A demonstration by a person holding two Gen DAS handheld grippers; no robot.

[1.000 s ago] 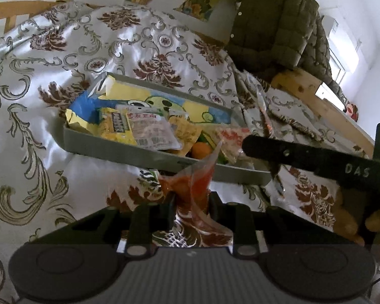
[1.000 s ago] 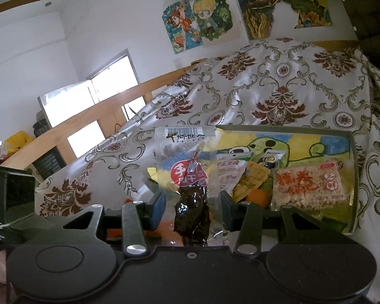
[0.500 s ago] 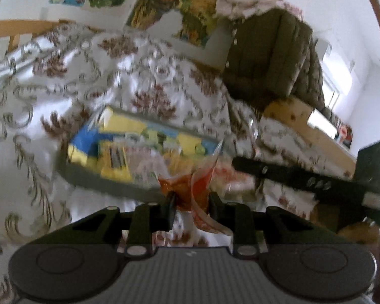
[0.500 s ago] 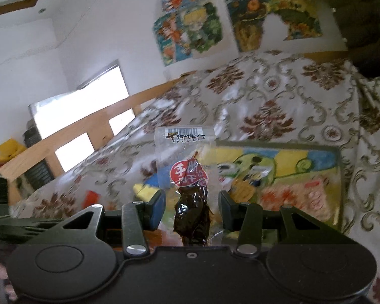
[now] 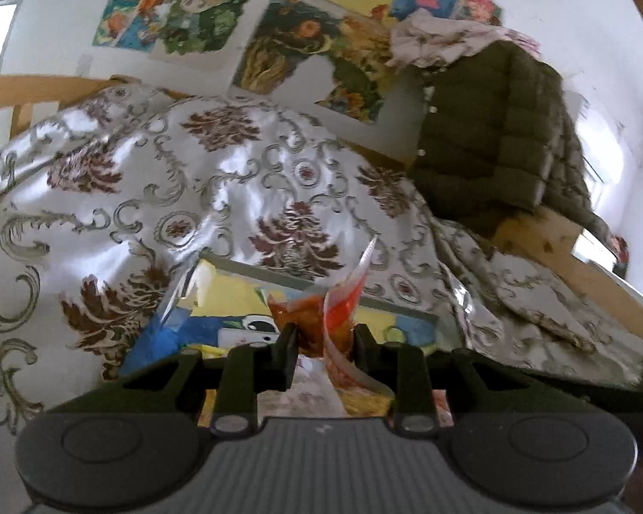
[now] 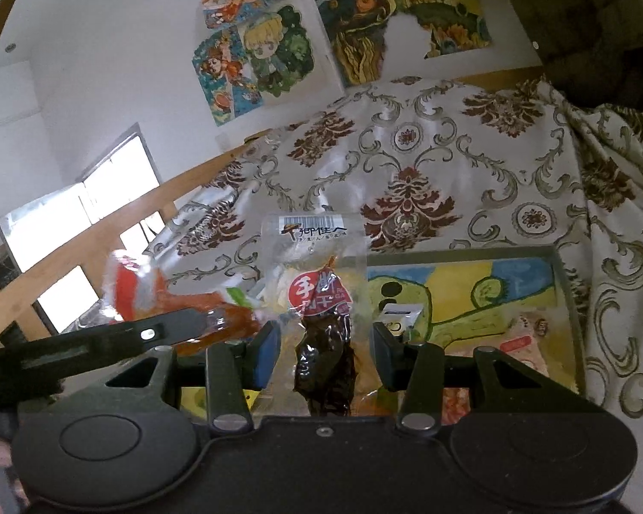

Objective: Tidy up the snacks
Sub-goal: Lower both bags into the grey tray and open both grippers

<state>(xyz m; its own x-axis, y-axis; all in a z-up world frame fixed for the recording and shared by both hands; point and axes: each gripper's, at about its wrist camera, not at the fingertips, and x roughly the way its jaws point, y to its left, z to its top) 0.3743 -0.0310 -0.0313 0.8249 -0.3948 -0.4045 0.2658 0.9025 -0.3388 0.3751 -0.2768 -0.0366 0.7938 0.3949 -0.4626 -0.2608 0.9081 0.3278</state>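
Your left fingers [image 5: 323,336] are pinched onto an orange-red snack pouch [image 5: 317,315], which stands up between them with its long axis running toward twelve o'clock and a loose clear flap curling back toward five. Your right fingers [image 6: 323,349] stand wider, clamped on the clear edges of a see-through packet of dark dried meat [image 6: 323,334]; its long axis also points to twelve o'clock, barcode end farthest from you and the dark lump sitting low between the fingers. From either hand the target lies the same way: the grey tray [image 6: 568,300] with its yellow and green cartoon liner sits just beyond and below the fingertips, on the patterned bedspread [image 6: 471,162]. In the right wrist view the tray's open floor spreads from one to three o'clock of the meat packet, with a small silver sachet [image 6: 401,315] and a pale red-printed pack [image 6: 523,342] already lying in it. The left pouch [image 6: 218,321] shows there at nine o'clock, close beside the meat packet, so the two hands crowd the same near edge of the tray. I judge the right hand better placed for the bare stretch of liner at two o'clock; the left has free liner straight ahead at twelve, past the blue corner [image 5: 163,334] at nine.
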